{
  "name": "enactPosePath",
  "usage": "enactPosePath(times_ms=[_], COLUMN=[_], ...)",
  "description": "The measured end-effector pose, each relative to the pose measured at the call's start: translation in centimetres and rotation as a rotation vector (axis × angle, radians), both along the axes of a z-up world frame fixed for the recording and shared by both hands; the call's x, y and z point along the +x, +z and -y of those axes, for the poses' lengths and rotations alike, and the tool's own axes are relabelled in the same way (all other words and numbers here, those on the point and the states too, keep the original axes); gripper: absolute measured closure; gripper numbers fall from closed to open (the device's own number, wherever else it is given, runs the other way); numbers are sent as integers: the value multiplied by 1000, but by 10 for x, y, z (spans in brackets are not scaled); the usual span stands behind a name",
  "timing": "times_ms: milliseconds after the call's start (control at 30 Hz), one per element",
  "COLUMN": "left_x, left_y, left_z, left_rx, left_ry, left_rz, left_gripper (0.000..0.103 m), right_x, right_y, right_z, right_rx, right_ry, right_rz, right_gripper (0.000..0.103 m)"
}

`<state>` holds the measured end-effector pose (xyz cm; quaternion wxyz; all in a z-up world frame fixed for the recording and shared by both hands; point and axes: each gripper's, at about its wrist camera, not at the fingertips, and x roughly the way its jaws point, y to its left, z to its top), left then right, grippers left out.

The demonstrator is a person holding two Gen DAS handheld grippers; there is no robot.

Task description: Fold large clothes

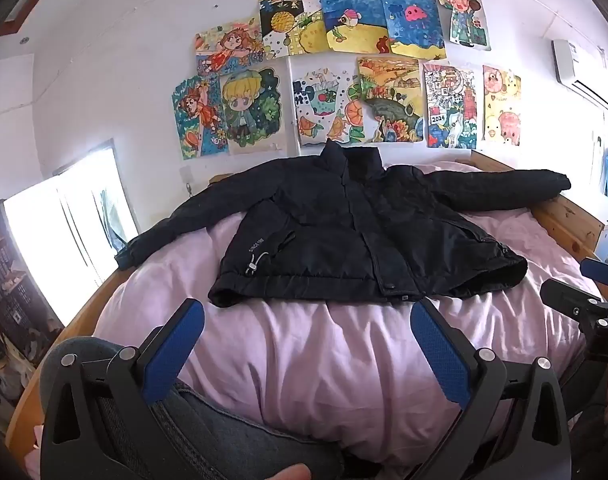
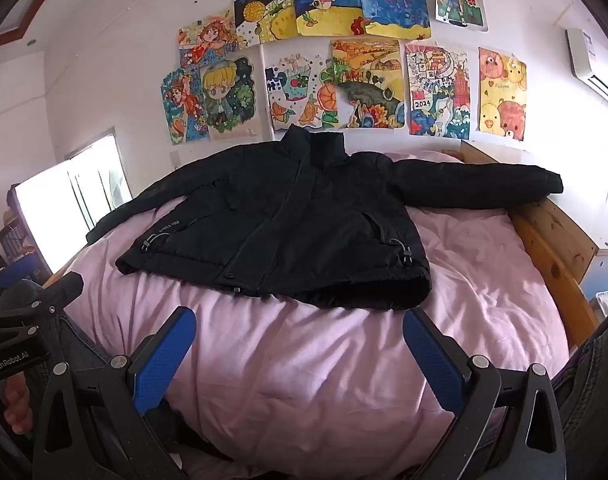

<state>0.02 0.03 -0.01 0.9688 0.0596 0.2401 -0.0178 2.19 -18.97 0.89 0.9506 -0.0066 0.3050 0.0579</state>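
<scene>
A black padded jacket point(image 1: 344, 232) lies flat and front up on the pink duvet point(image 1: 324, 360), collar towards the wall, both sleeves spread out to the sides. In the right wrist view the same jacket point(image 2: 287, 224) sits just beyond the fingers. My left gripper point(image 1: 308, 320) hovers open over the duvet, a little short of the jacket's hem, with nothing between its blue pads. My right gripper point(image 2: 299, 324) is likewise open and holds nothing, close to the hem's right corner. The pink duvet point(image 2: 324, 380) fills the foreground.
A wooden bed frame point(image 1: 568, 216) runs along the right side; in the right wrist view the frame point(image 2: 552, 240) carries the jacket's right cuff. Drawings point(image 1: 336, 72) cover the wall behind. A bright window point(image 1: 67, 224) is at the left. A grey cushion point(image 1: 207, 432) lies under the left gripper.
</scene>
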Motion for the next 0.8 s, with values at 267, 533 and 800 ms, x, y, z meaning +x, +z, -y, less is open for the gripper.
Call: enactPosePath(times_ms=[267, 533, 800], left_x=[0, 0, 0], left_y=[0, 0, 0], left_z=[0, 0, 0], left_rx=[-1, -4, -5], left_ry=[-2, -1, 0], left_rz=[2, 3, 3], left_gripper=[2, 2, 2], right_x=[0, 0, 0], right_y=[0, -1, -1], right_z=[1, 1, 2], right_rx=[16, 16, 16], right_ry=[0, 0, -1], right_rz=[3, 1, -2], right_gripper=[0, 0, 0])
